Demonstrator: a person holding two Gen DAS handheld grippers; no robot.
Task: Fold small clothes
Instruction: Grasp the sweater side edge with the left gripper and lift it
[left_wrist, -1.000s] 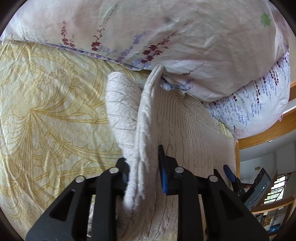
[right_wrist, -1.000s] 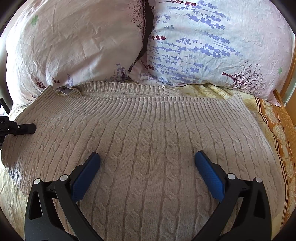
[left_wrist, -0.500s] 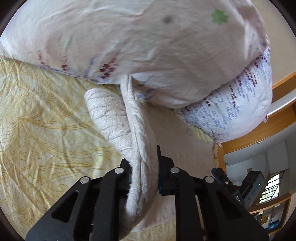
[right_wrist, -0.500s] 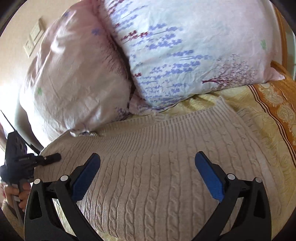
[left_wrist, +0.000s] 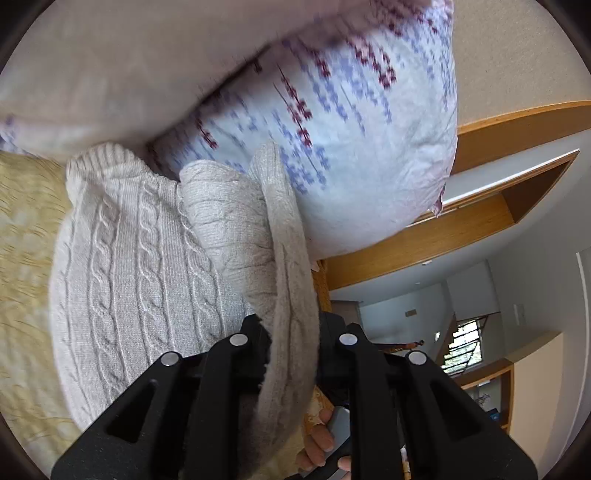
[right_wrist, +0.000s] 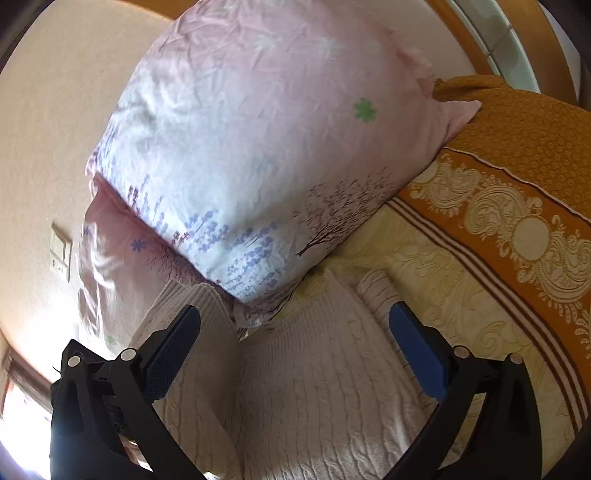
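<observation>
Left gripper (left_wrist: 291, 332) is clamped on a lifted fold of the sweater (left_wrist: 147, 266). My right gripper (right_wrist: 295, 336) hangs wide above the sweater, gripping nothing. Sweater lies on the bedspread (right_wrist: 443, 266); pillows (right_wrist: 258, 155) at 12 o'clock.

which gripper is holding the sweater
The left gripper: its jaws are shut on a fold of the sweater. The right gripper is wide open above it, holding nothing.
</observation>
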